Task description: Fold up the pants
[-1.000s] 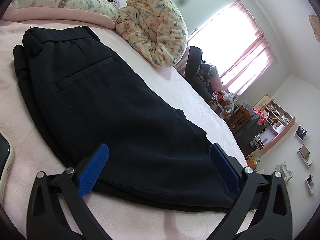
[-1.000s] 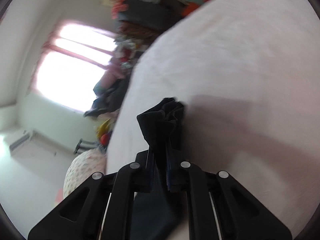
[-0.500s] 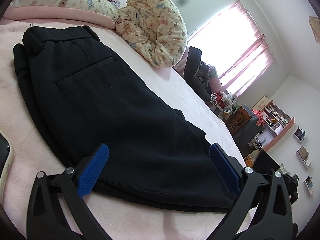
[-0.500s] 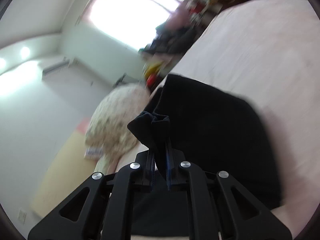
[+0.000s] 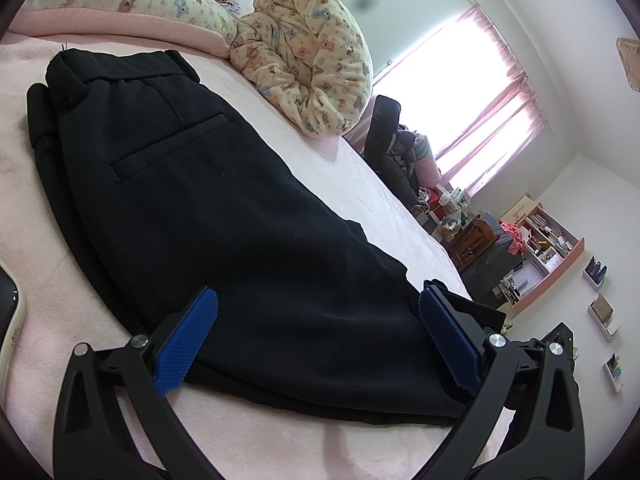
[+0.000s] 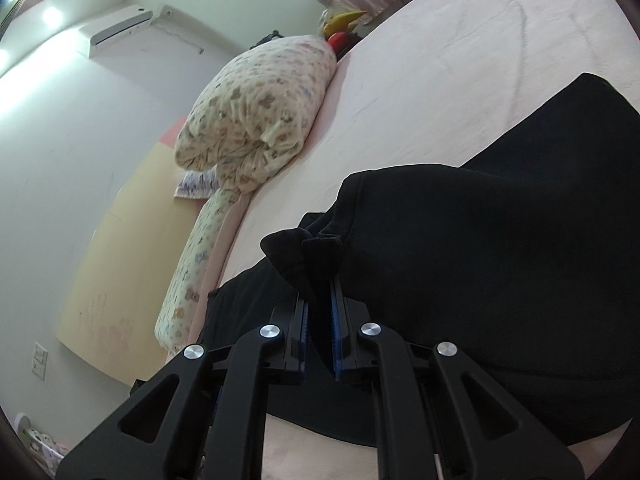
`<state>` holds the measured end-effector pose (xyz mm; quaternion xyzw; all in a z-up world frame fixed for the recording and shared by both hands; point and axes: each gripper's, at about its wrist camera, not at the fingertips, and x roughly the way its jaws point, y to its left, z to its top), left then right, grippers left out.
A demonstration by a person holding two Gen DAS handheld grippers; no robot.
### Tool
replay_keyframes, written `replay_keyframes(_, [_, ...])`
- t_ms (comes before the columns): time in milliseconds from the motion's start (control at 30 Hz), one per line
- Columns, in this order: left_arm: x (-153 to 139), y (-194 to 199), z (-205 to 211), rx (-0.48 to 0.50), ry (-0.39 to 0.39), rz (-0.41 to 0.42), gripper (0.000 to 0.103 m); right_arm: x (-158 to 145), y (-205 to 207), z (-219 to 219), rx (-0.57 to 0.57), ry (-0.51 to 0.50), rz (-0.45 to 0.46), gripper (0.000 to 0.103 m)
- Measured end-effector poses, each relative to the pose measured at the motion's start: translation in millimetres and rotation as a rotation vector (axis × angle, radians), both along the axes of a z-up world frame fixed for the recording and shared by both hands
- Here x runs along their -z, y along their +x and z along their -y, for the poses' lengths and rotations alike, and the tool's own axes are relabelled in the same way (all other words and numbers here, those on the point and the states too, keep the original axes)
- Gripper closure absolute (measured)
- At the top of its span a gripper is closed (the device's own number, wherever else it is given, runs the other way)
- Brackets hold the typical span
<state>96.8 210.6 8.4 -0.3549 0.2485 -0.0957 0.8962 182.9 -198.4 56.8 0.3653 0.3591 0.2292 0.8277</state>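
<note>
Swinging across the bed [image 6: 460, 64], the pants [image 5: 248, 216] hem is carried toward the waistband, clamped in the right gripper [image 6: 319, 320], while the left gripper [image 5: 320, 336] is held wide apart, so the fold is nearly made.

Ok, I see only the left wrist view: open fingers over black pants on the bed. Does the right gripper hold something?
Observer: Yes. The right gripper is shut on a bunched end of the pants.
Operator: Does the cloth reach past its fingers?
Observer: Yes, a small bunch sticks out beyond the fingers, and a rounded fold of the pants lies just behind it.
Operator: And where does it point?
Observer: Toward the flowered pillow at the bed's edge, with an air conditioner on the wall above.
</note>
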Motion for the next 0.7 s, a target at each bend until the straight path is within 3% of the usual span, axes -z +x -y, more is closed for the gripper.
replay_keyframes(167, [0, 0, 0, 0.000, -0.001, 0.000, 0.002, 7, -5, -30, -0.040, -0.139, -0.011, 0.093])
replay_keyframes(333, [0, 0, 0, 0.000, -0.001, 0.001, 0.002, 15, -16, -64, -0.153, -0.488, -0.030, 0.092])
replay_keyframes(400, [0, 0, 1, 0.000, -0.002, 0.000, 0.002, 12, -25, -75, -0.193, -0.577, -0.005, 0.079])
replay_keyframes(533, [0, -1, 0, -0.001, -0.003, 0.001, 0.002, 3, -40, -78, -0.277, -0.550, 0.017, 0.073])
replay_keyframes(600, [0, -1, 0, -0.001, -0.004, 0.001, 0.002, -8, -49, -77, -0.251, -0.554, 0.087, 0.073])
replay_keyframes(700, [0, -1, 0, -0.001, -0.004, 0.002, 0.002, -20, -52, -79, -0.204, -0.637, 0.159, 0.073])
